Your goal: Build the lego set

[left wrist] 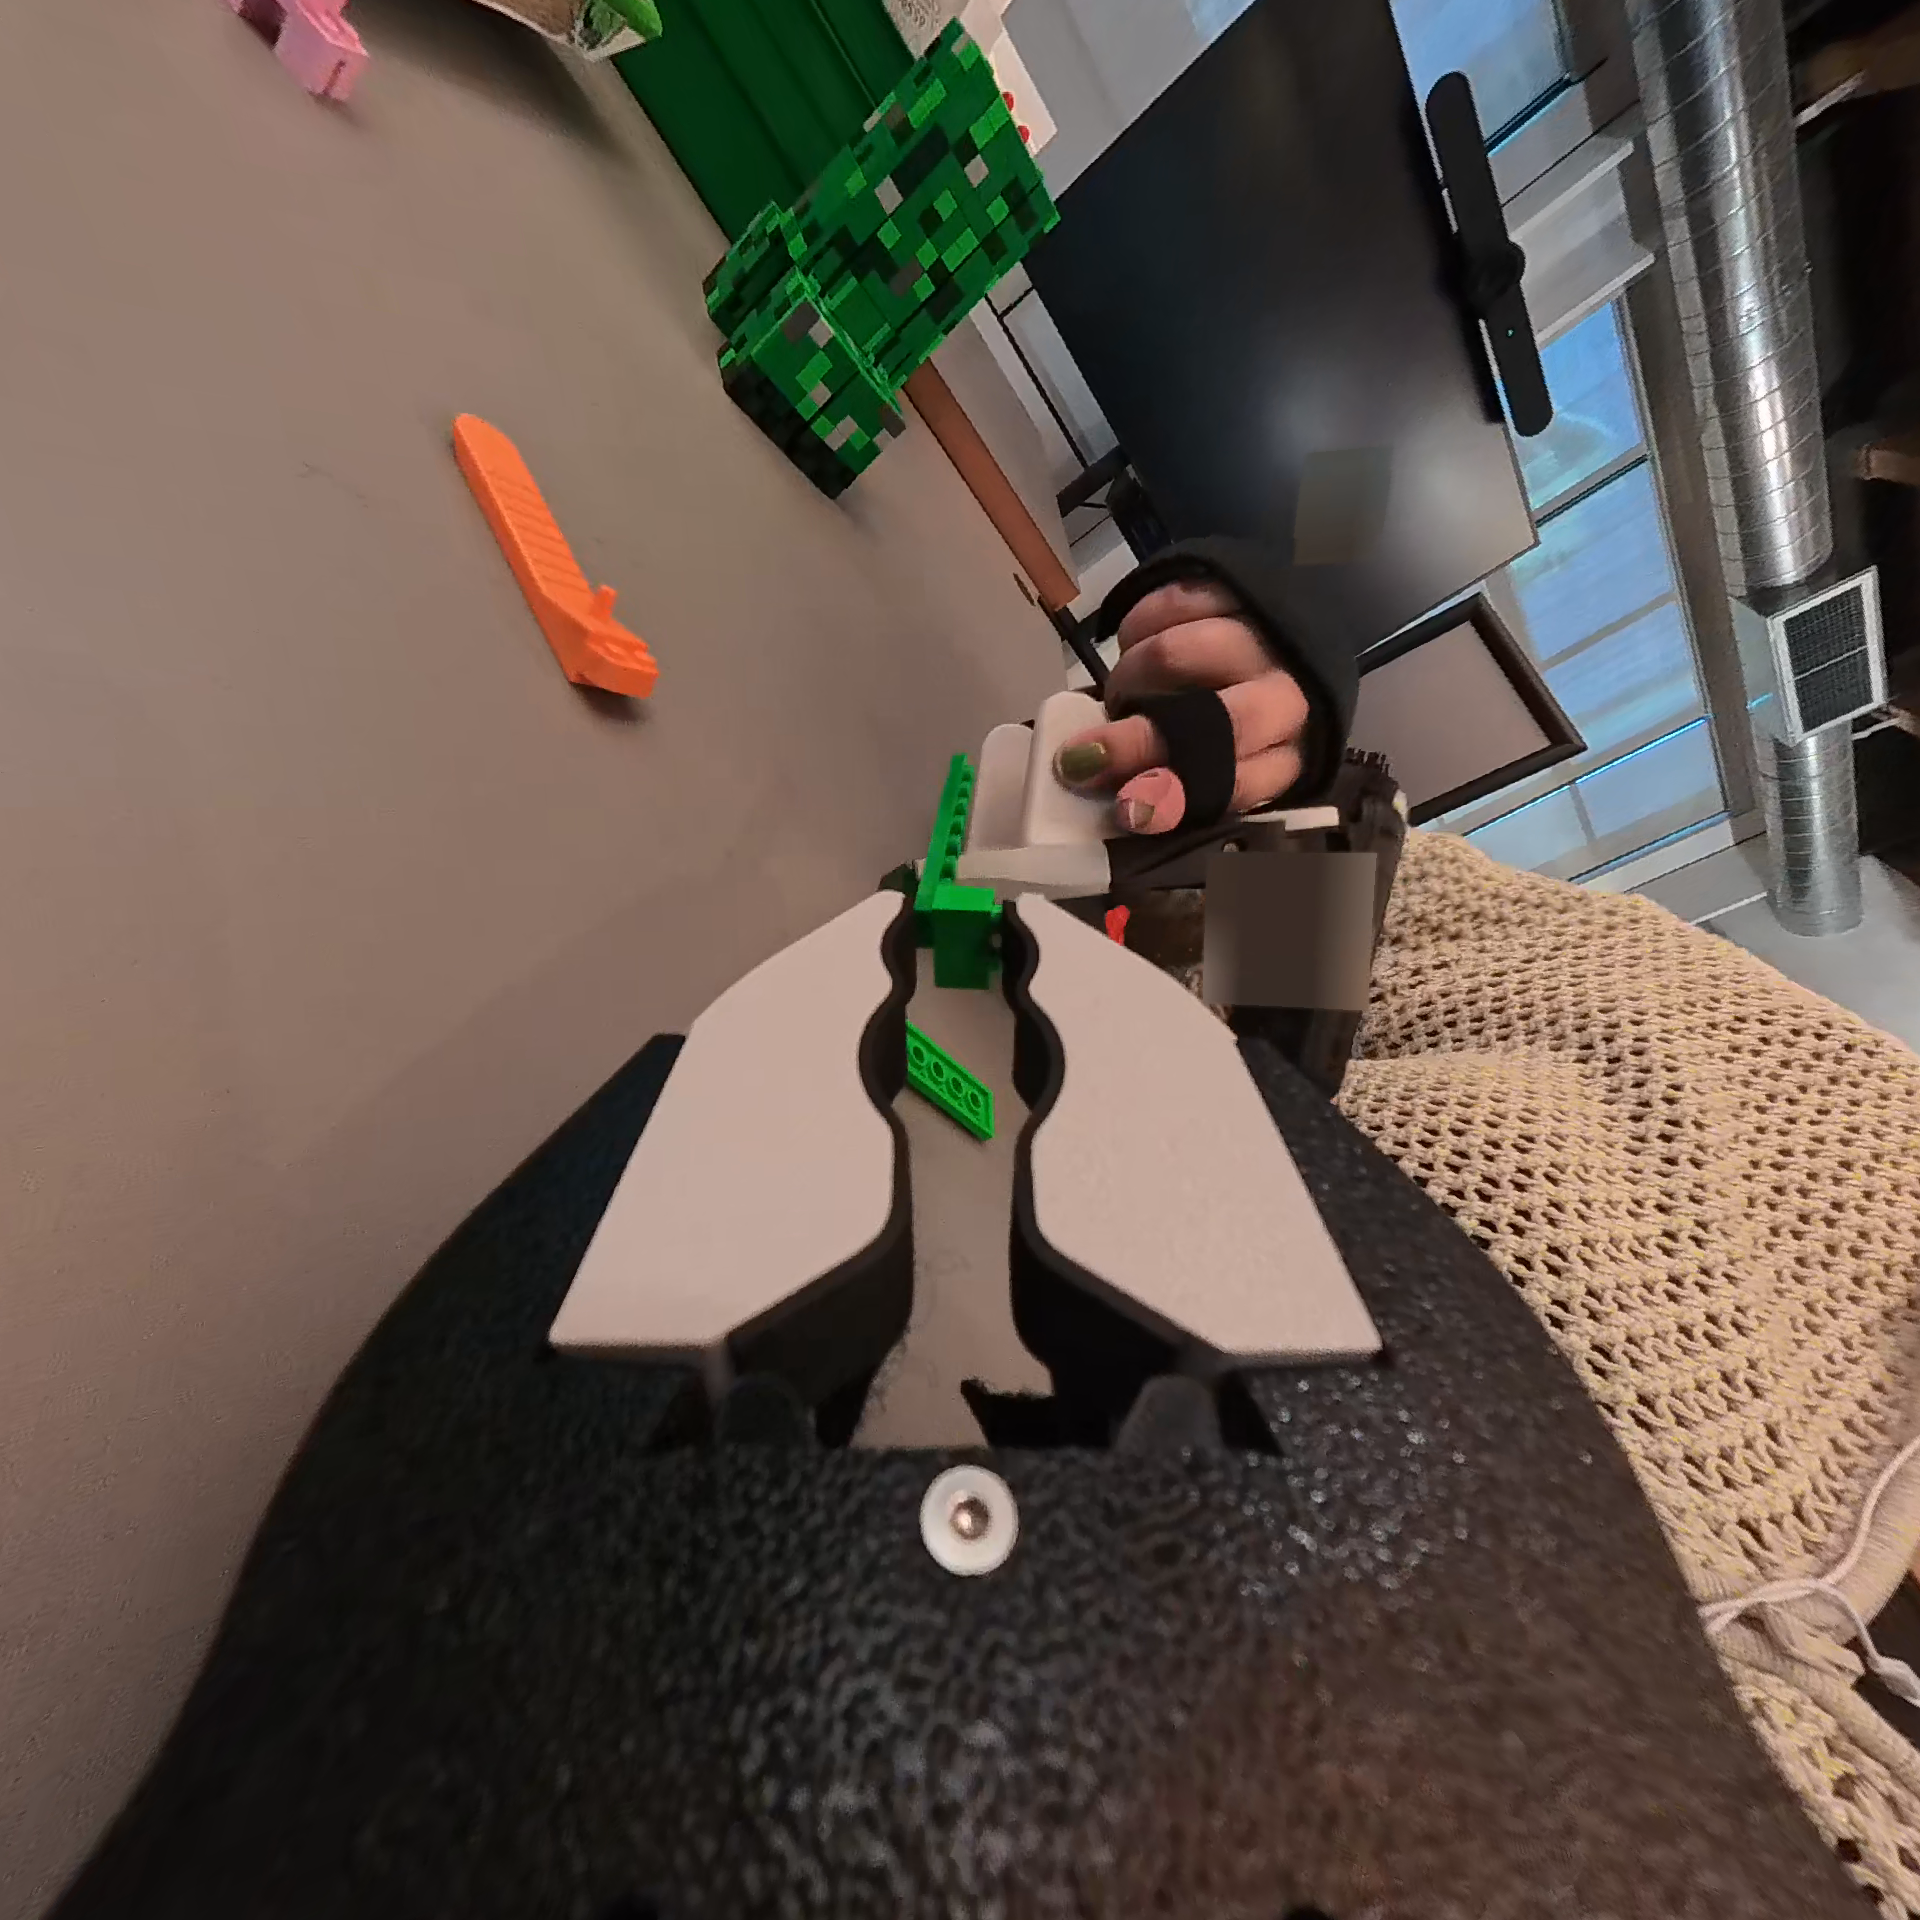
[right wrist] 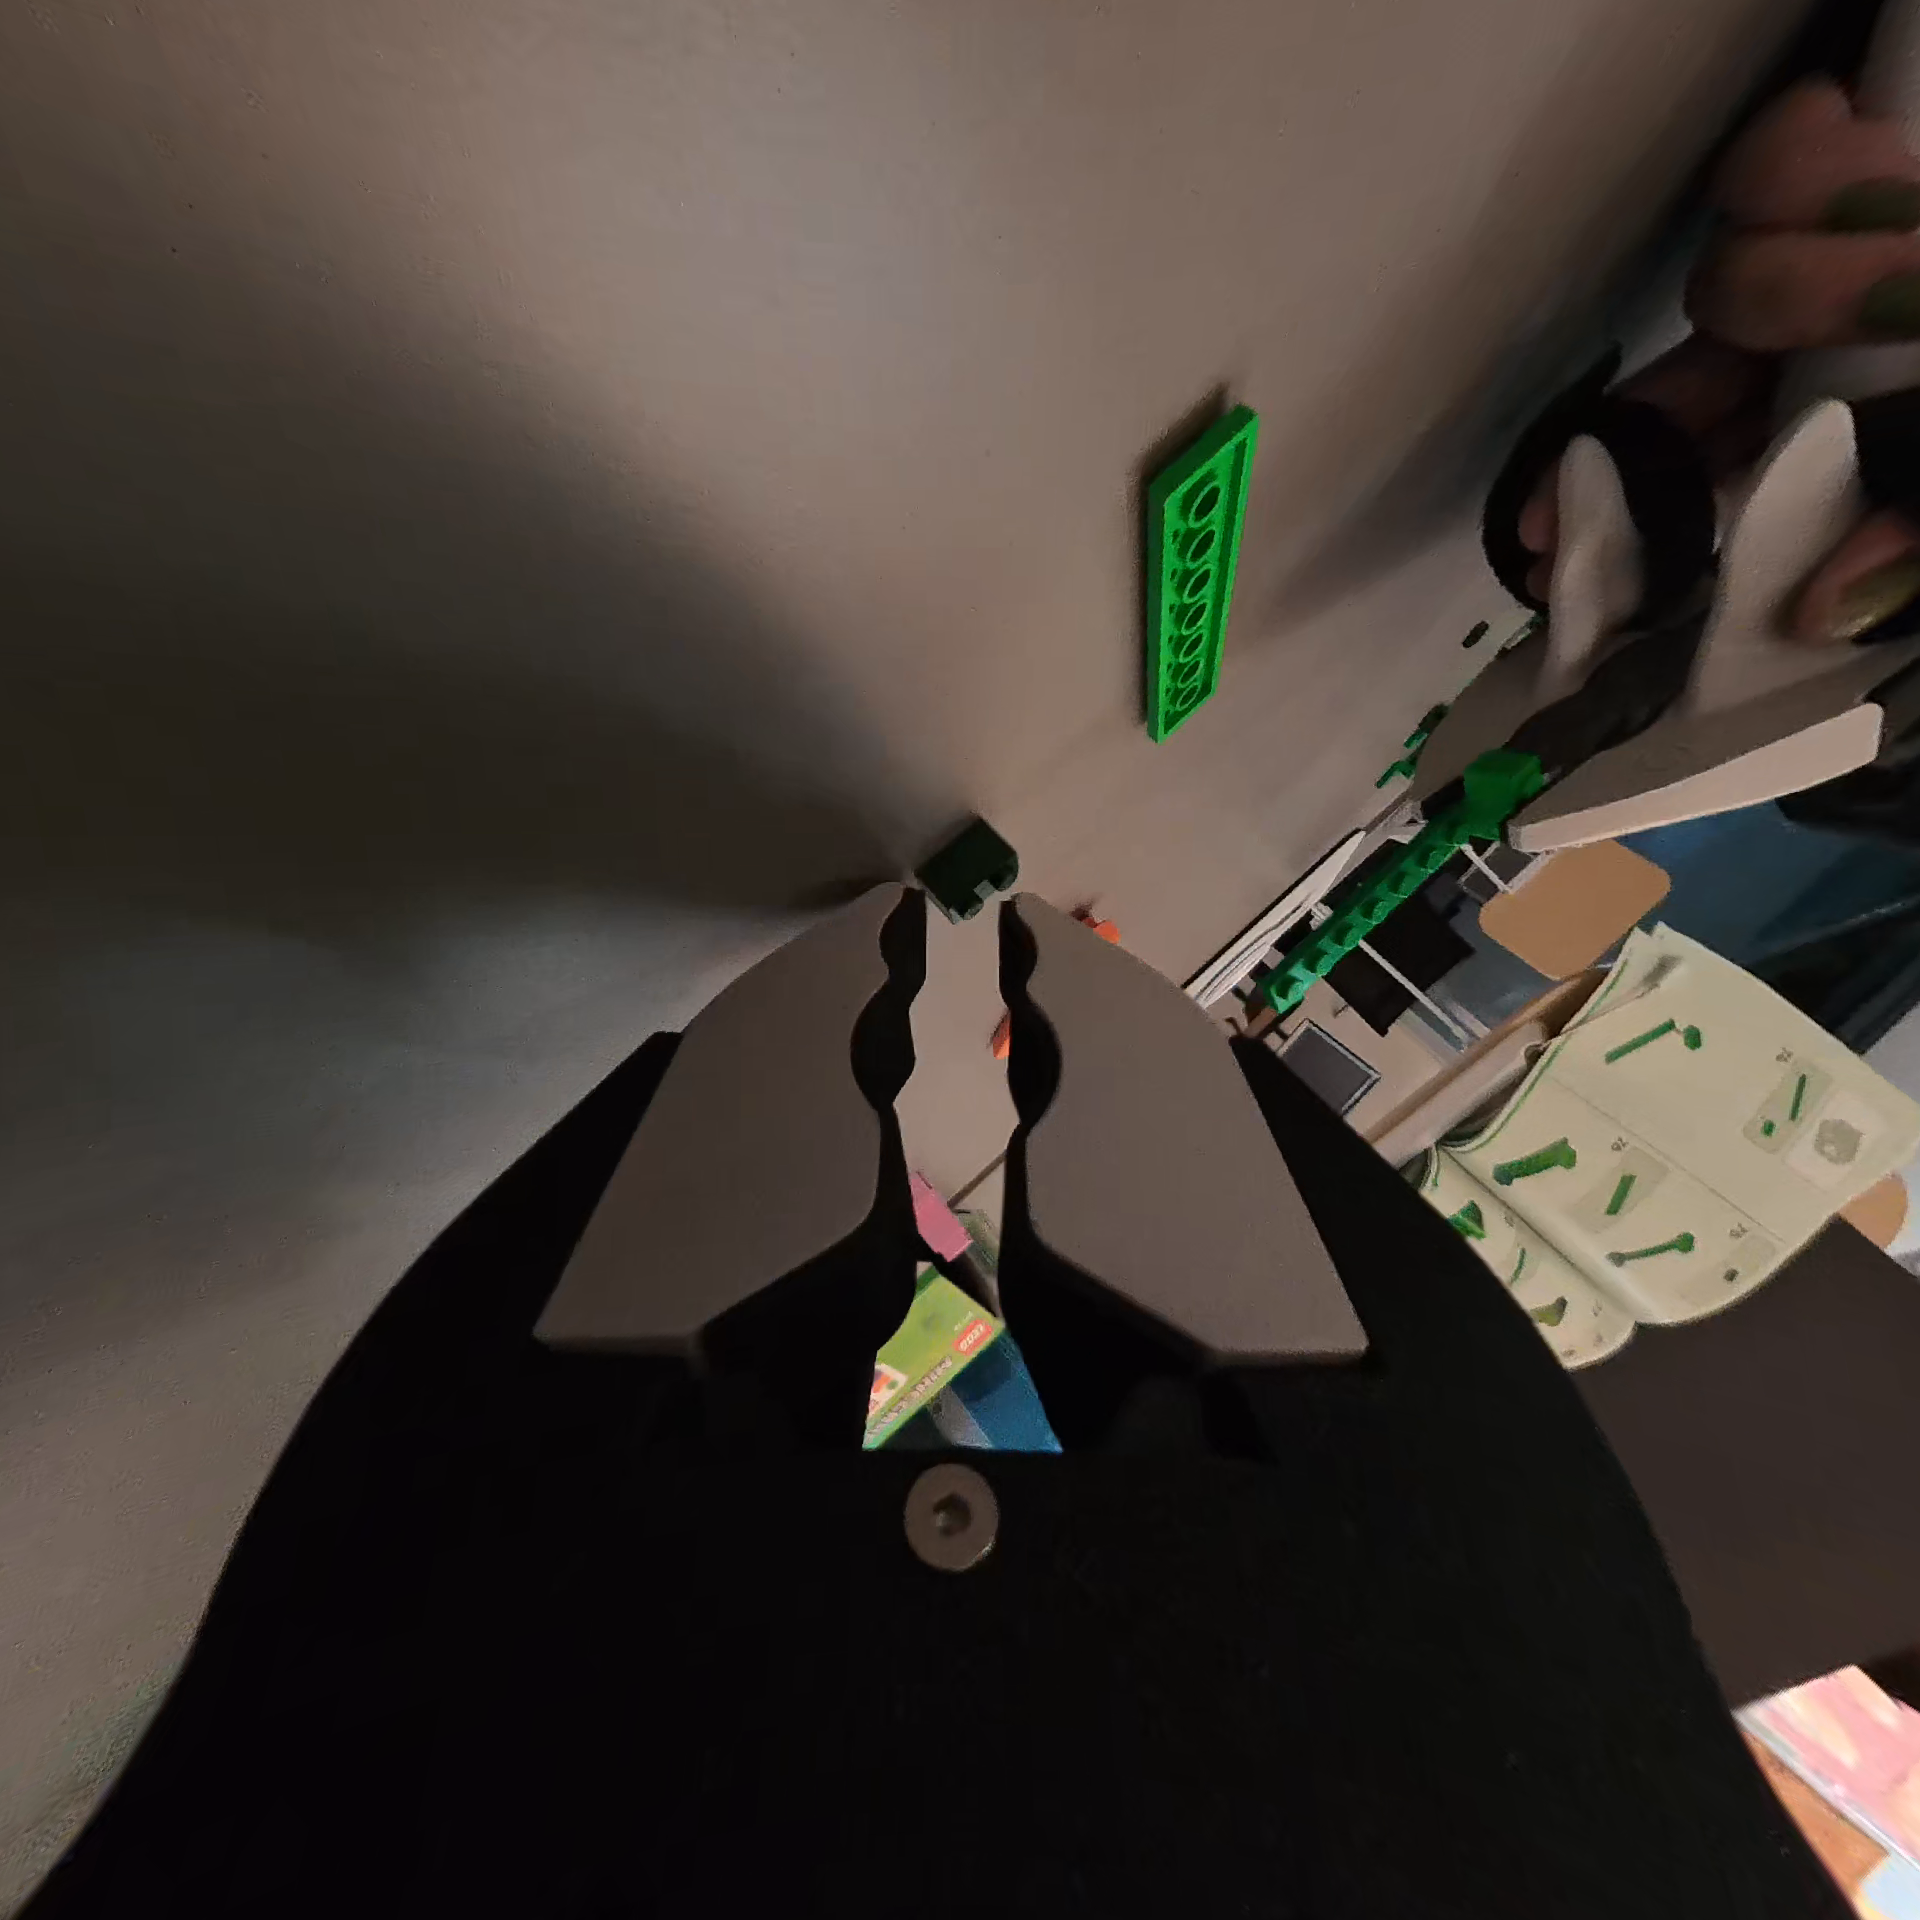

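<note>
My left gripper is shut on a bright green brick with a long green plate fixed to it, held above the grey table. In the right wrist view this gripper and its long plate show at the right. A second green plate lies underside up on the table; it also shows between my left fingers. My right gripper is down at the table, its tips closed on a small dark green brick. In the left wrist view a hand holds it.
An orange brick separator lies on the table to the left. A green pixel-patterned built model stands at the back, with pink pieces far left. An open instruction booklet and a green box lie beyond. A knit cloth is at the right. My hands' fingertips stand some 10 cm from each other.
</note>
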`<state>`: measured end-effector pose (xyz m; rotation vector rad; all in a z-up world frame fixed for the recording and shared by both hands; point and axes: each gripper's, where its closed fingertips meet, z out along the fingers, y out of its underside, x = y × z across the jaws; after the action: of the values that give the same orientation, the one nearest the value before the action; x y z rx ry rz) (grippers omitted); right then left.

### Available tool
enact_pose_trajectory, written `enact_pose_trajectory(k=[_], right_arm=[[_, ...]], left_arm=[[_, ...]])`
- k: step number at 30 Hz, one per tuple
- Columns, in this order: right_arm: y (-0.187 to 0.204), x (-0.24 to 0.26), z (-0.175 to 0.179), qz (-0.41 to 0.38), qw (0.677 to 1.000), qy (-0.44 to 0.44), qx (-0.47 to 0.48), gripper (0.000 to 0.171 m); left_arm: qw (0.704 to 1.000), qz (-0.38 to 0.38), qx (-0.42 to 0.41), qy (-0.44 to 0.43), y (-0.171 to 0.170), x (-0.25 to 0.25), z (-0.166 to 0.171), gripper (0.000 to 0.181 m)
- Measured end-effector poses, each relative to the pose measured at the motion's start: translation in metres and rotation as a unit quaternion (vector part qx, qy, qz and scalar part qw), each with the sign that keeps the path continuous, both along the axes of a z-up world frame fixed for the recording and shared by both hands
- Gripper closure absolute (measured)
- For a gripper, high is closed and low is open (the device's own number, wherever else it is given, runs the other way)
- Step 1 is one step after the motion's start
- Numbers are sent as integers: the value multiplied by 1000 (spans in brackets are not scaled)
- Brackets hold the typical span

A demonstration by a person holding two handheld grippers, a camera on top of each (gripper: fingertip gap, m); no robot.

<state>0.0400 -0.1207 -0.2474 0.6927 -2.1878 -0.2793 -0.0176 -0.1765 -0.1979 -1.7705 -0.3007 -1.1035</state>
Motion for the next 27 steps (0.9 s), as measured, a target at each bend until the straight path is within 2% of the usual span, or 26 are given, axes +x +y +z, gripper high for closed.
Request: enact_pose_trajectory(k=[1, 5, 7, 8, 9, 11, 13, 20, 21, 23, 27], right_arm=[[1, 1, 0, -1, 1000, -4, 5, 158], [6, 2, 8, -22, 999, -15, -20, 153], [6, 3, 14, -63, 993, -42, -89, 158], [2, 5, 15, -91, 981, -73, -153, 162], [-3, 9, 15, -123, 959, -122, -222, 166], [-11, 13, 16, -187, 898, -215, -336, 160], [-12, 9, 16, -222, 855, -254, -393, 156], [-7, 4, -3, -258, 845, -276, -378, 152], [-6, 5, -6, -264, 845, -279, -372, 159], [-6, 3, -5, -264, 843, -273, -382, 162], [0, -29, 23, -278, 819, -162, -474, 162]], left_arm=[[1000, -1, 0, 0, 0, 0, 0, 166], [1000, -3, 2, -2, 0, 1, 1, 166], [1000, -3, 3, -3, 0, 1, 1, 166], [1000, -4, 4, -3, 0, 1, 1, 166], [1000, -4, 4, -3, 0, 1, 1, 166], [1000, -4, 4, -1, 0, 1, 1, 166], [1000, -1, 1, 1, 1, 1, 0, 166], [1000, 0, 1, -3, 1, 0, 1, 166], [1000, 1, 3, -6, 1, -1, 1, 166], [1000, 3, 7, -12, 1, -2, 3, 166], [996, 31, 82, -18, 1, -9, 25, 166]])
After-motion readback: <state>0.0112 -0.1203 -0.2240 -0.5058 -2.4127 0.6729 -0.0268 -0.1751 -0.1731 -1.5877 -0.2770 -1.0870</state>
